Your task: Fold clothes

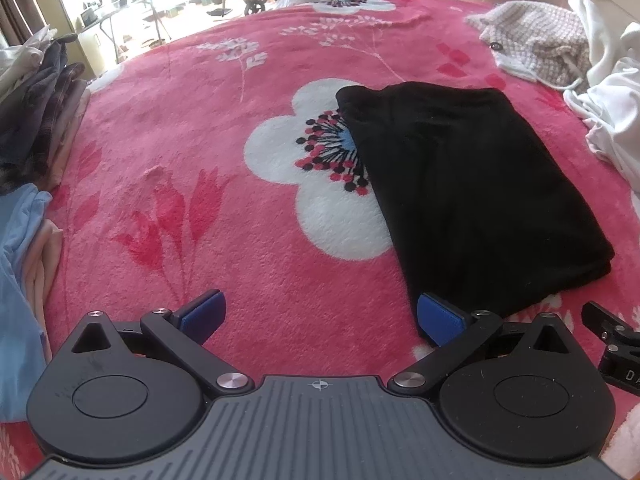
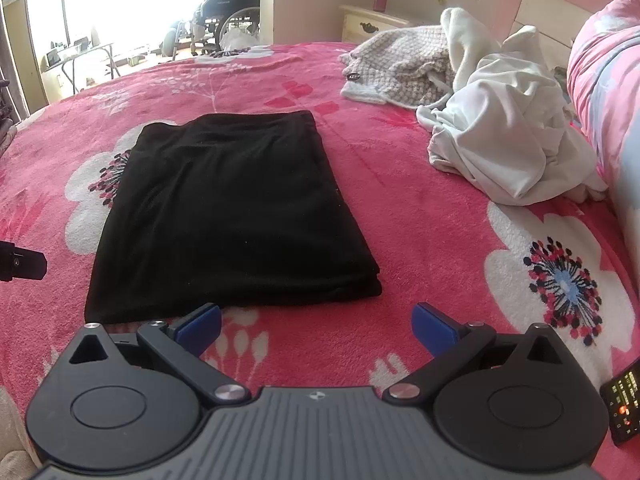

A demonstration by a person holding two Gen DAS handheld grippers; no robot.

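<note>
A black garment point(image 1: 468, 184) lies folded into a flat rectangle on the pink flowered blanket point(image 1: 224, 128). My left gripper point(image 1: 320, 316) is open just short of the garment's near left corner, its right pad point(image 1: 438, 318) against the black cloth's edge. In the right wrist view the same black garment point(image 2: 228, 216) lies ahead and to the left. My right gripper point(image 2: 316, 326) is open over the blanket point(image 2: 420, 208) near the garment's front right corner, with nothing between its pads. The right gripper's tip point(image 1: 608, 332) shows at the left view's right edge.
Stacks of folded clothes point(image 1: 36, 128) and a light blue garment point(image 1: 16, 264) line the left edge. A knitted beige piece point(image 2: 400, 64) and crumpled white clothes point(image 2: 500, 132) lie at the back right by a pink pillow point(image 2: 604, 72). A nightstand point(image 2: 372, 24) stands beyond the bed.
</note>
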